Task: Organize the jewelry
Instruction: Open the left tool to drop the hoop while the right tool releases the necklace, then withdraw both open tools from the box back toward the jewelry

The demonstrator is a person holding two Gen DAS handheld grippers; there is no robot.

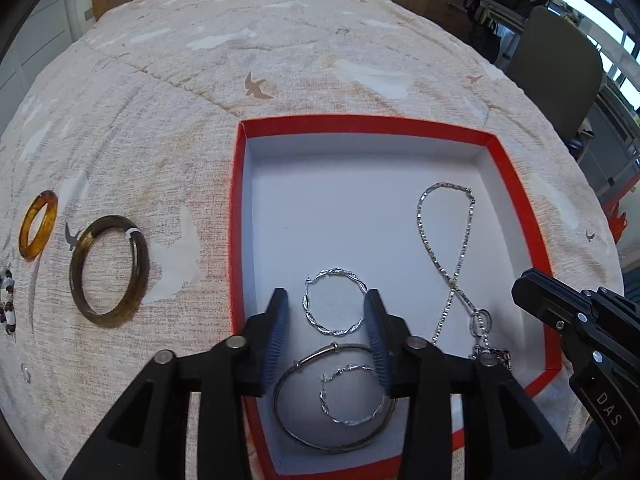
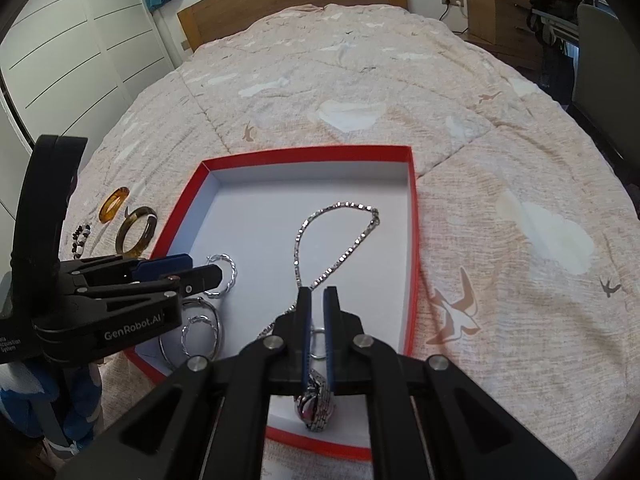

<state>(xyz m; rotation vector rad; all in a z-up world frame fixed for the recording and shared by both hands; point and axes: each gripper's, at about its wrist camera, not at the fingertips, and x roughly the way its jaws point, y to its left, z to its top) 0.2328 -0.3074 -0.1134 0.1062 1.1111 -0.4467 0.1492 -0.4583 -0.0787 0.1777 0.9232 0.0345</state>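
Currently, by item:
Left gripper (image 1: 327, 300): jaws spread wide, empty, hanging low over the near left part of the red box (image 1: 516, 184); a twisted silver hoop earring (image 1: 335, 302) lies on the box floor between its blue pads (image 1: 276, 332).
Right gripper (image 2: 318, 294): jaws nearly together, a narrow gap left; whether they pinch anything I cannot tell. It sits over the silver chain necklace (image 2: 336, 236), whose ring and pendant (image 2: 316, 408) lie beneath the fingers.
Red box: open, white inside, resting on the beige bird-print bedspread (image 1: 280, 48).
Inside the box: chain necklace looped on the right side; thin metal bangle (image 1: 288, 420) near the front edge, with a second twisted hoop earring (image 1: 352, 394) lying within it.
Outside the box, on the bedspread to its left: dark olive bangle (image 1: 109, 270), amber ring-shaped bangle (image 1: 38, 224) beyond it, beaded bracelet (image 1: 8, 300) at the far left edge.
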